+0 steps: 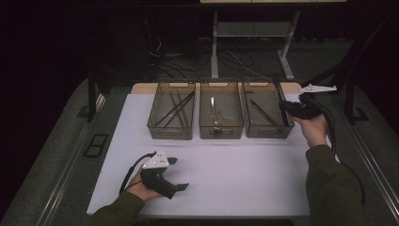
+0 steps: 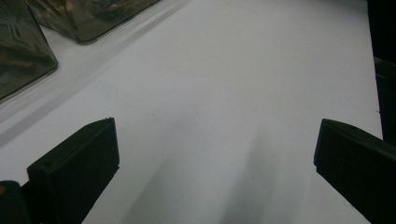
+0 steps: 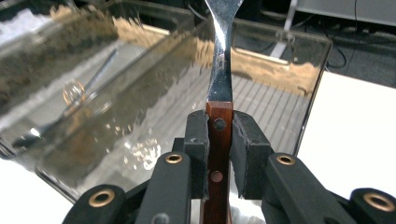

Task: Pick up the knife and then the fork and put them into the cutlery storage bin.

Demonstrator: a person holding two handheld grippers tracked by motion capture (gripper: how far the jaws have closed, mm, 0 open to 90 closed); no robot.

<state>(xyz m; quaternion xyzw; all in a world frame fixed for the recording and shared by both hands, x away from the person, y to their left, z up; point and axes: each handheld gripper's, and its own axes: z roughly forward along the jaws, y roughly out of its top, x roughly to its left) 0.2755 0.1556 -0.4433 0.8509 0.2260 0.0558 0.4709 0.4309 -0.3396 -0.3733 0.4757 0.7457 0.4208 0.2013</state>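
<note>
A white tabletop (image 1: 235,179) carries three clear, smoke-tinted bins set side by side along its far edge. The middle bin (image 1: 221,117) serves as the landmark here.

The right gripper (image 1: 294,109) hovers at the near right corner of the right bin (image 1: 266,115), which stands just to the right of the middle bin. In the right gripper view its jaws pinch the wooden handle of a knife (image 3: 219,116): both black pads press flat against the reddish-brown handle, where two rivets show. The steel blade rises straight up from the pads, over the rim of a clear bin. In the high view the knife (image 1: 263,114) lies slanted across the right bin, running from the gripper towards the bin's far left part.

The middle bin holds a pale metal utensil lying lengthwise; which kind is too small to tell. The left bin (image 1: 172,115), just to the left of the middle bin, holds several long dark sticks crossed over each other.

The left gripper (image 1: 176,174) rests in the person's hand on the tabletop, well in front of the middle bin and to its left. Its jaws stand spread wide with nothing but bare white tabletop between them.
</note>
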